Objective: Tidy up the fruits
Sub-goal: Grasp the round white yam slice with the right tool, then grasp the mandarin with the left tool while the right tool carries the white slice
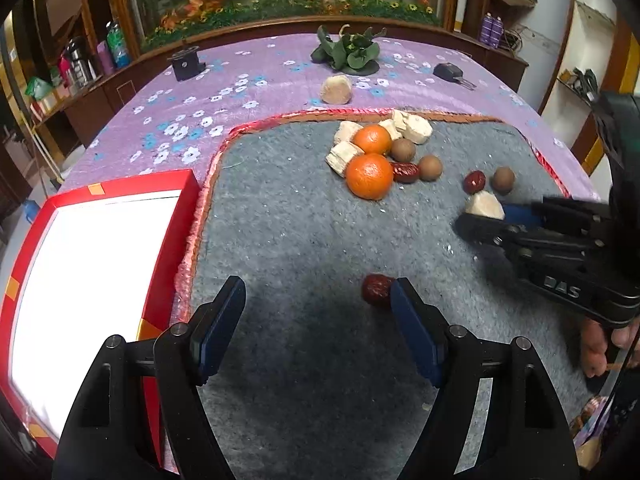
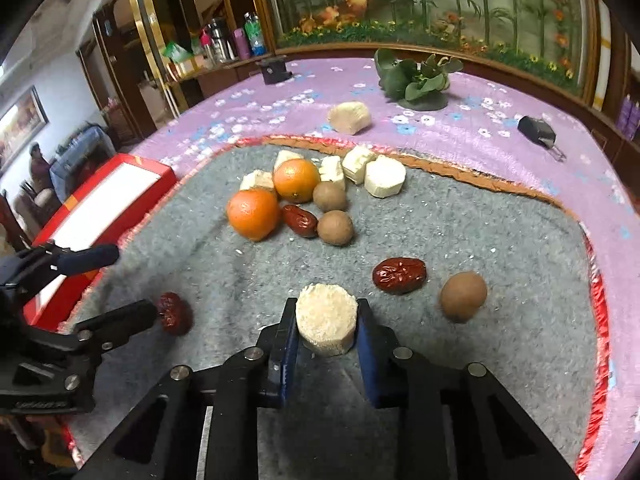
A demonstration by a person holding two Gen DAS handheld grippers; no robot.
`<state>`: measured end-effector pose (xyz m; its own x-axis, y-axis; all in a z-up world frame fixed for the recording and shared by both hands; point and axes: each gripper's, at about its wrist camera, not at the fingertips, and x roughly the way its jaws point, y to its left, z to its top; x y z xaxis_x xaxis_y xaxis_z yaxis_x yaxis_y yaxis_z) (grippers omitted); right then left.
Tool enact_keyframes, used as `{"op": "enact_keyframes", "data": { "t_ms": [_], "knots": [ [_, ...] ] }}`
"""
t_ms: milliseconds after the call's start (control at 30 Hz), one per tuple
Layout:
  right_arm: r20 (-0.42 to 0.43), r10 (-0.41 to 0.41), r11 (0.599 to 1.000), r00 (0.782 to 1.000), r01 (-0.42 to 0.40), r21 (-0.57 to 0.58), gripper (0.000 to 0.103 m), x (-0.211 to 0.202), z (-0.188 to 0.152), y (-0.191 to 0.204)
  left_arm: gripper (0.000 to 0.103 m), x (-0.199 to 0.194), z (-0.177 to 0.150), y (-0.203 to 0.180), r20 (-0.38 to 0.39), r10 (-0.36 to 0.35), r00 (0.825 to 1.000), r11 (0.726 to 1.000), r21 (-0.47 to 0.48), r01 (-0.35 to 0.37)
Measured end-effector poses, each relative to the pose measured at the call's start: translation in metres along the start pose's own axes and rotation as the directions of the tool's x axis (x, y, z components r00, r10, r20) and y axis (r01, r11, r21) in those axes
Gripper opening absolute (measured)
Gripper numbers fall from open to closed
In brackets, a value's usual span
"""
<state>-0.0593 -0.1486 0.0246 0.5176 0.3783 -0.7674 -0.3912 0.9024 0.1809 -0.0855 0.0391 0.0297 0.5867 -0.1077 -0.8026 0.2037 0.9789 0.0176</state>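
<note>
On the grey mat [image 1: 304,232] lie two oranges [image 1: 369,176], several pale sugarcane chunks [image 1: 416,128], brown round fruits [image 1: 430,167] and red dates [image 1: 405,172]. My left gripper [image 1: 318,294] is open; one red date [image 1: 376,289] lies just outside its right fingertip, touching it. My right gripper [image 2: 327,322] is shut on a pale sugarcane chunk [image 2: 326,324] low over the mat; it also shows in the left wrist view [image 1: 484,205]. A red date [image 2: 399,274] and a brown fruit [image 2: 463,295] lie just right of it.
A red box with a white inside [image 1: 92,272] stands left of the mat on the purple flowered tablecloth [image 1: 248,76]. Another cane chunk [image 1: 336,89], a leafy green decoration [image 1: 348,50], a black block [image 1: 186,62] and a black key fob [image 1: 450,72] lie farther back.
</note>
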Motion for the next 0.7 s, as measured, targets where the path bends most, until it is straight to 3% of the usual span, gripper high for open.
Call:
{"op": "enact_keyframes", "data": {
  "t_ms": [267, 400, 500, 700],
  "knots": [
    [0.094, 0.118, 0.968, 0.989, -0.136, 0.212, 0.026, -0.024, 0.002, -0.043, 0.076, 0.013, 0.049, -0.023, 0.005, 0.025, 1.000, 0.999, 0.041, -0.025],
    [0.116, 0.118, 0.957, 0.986, -0.144, 0.253, 0.026, -0.030, 0.004, -0.050, 0.075, 0.044, 0.065, -0.036, -0.062, 0.027, 0.998, 0.999, 0.044, -0.024],
    [0.122, 0.121, 0.947, 0.985, -0.152, 0.284, 0.026, -0.031, 0.005, -0.056, 0.059, 0.066, 0.067, -0.033, -0.132, 0.016, 0.991, 1.000, 0.013, -0.014],
    [0.143, 0.138, 0.936, 0.980, -0.176, 0.305, 0.026, -0.035, 0.007, -0.061, 0.055, 0.074, 0.076, -0.031, -0.116, 0.015, 0.993, 1.000, -0.008, -0.016]
  ]
}}
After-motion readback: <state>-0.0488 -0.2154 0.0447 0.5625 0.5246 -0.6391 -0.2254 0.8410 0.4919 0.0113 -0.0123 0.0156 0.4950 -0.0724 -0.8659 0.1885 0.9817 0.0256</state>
